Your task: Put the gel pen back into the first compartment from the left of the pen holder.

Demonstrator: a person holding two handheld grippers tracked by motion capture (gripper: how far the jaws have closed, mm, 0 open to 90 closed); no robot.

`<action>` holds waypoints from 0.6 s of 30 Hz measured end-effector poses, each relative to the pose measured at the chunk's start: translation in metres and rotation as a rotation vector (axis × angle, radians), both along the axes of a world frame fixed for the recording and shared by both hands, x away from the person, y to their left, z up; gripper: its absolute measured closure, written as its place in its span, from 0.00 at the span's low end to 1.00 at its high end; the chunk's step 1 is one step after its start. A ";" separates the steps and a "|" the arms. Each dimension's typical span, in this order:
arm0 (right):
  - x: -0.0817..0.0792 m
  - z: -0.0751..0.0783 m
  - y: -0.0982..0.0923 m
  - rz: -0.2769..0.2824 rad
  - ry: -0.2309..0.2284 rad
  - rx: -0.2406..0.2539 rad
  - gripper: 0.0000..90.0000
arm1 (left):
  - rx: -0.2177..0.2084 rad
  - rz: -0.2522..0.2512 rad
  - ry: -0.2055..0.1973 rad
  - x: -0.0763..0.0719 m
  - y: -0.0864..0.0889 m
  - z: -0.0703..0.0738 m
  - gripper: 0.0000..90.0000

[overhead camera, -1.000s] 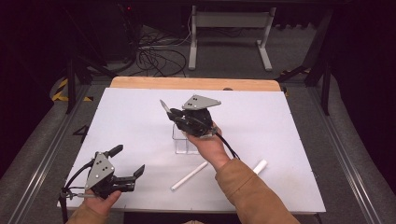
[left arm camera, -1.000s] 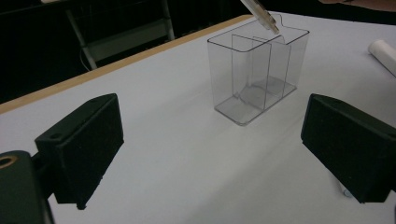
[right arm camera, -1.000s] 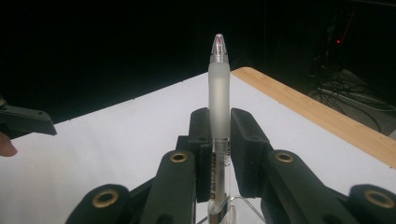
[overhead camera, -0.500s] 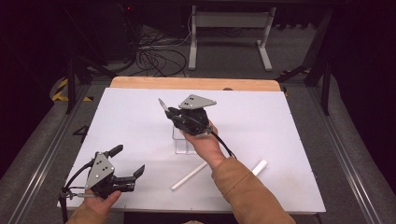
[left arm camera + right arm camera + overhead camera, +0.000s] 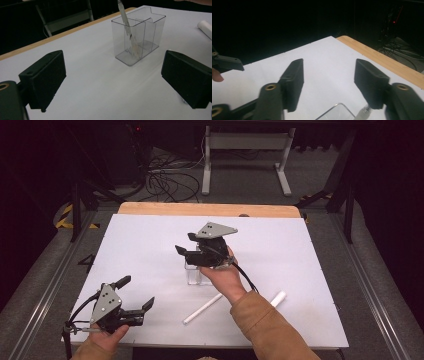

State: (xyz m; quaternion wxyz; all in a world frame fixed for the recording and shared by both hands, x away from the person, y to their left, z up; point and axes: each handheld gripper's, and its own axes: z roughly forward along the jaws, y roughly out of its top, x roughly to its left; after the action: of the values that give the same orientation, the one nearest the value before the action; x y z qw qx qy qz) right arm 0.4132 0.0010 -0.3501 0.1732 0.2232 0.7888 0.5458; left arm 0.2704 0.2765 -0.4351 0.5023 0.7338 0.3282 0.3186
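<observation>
A clear two-compartment box [image 5: 194, 276] stands mid-table. A thin clear stick [image 5: 127, 27] leans in one compartment of the box [image 5: 139, 35], its top poking above the rim. My right gripper [image 5: 186, 243] hovers just above the box; its jaws have just been opening and stand apart with nothing between them. In the right gripper view the box rim [image 5: 336, 109] and the stick's tip [image 5: 363, 113] sit just below the right gripper [image 5: 328, 73]. My left gripper [image 5: 137, 292] rests open near the front left corner, and in its own view the left gripper [image 5: 113, 80] faces the box.
Two white tubes lie on the white table top [image 5: 140, 245]: a long one [image 5: 202, 308] in front of the box and a short one [image 5: 278, 298] to its right. A wooden strip [image 5: 210, 210] borders the far edge. Cables and a metal stand sit on the floor beyond.
The right gripper's jaws have spread apart, and the thin stick that jutted from their tips is no longer in them. The left gripper has not moved.
</observation>
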 end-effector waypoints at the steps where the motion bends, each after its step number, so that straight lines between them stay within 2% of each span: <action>1: -0.002 0.001 -0.002 0.011 -0.003 0.000 0.39 | 0.000 0.000 -0.002 0.000 0.000 0.000 0.07; 6: -0.011 0.007 -0.012 0.029 -0.013 -0.001 0.33 | -0.001 -0.001 -0.001 0.000 0.000 0.000 0.07; 18: -0.021 0.014 -0.030 0.038 -0.037 0.024 0.29 | -0.012 -0.009 0.008 0.002 -0.002 0.000 0.06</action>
State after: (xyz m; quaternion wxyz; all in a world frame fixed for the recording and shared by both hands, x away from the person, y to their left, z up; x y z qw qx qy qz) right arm 0.3921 -0.0294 -0.3358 0.1747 0.2000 0.7831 0.5624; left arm 0.2722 0.2748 -0.4349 0.5069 0.7336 0.3286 0.3114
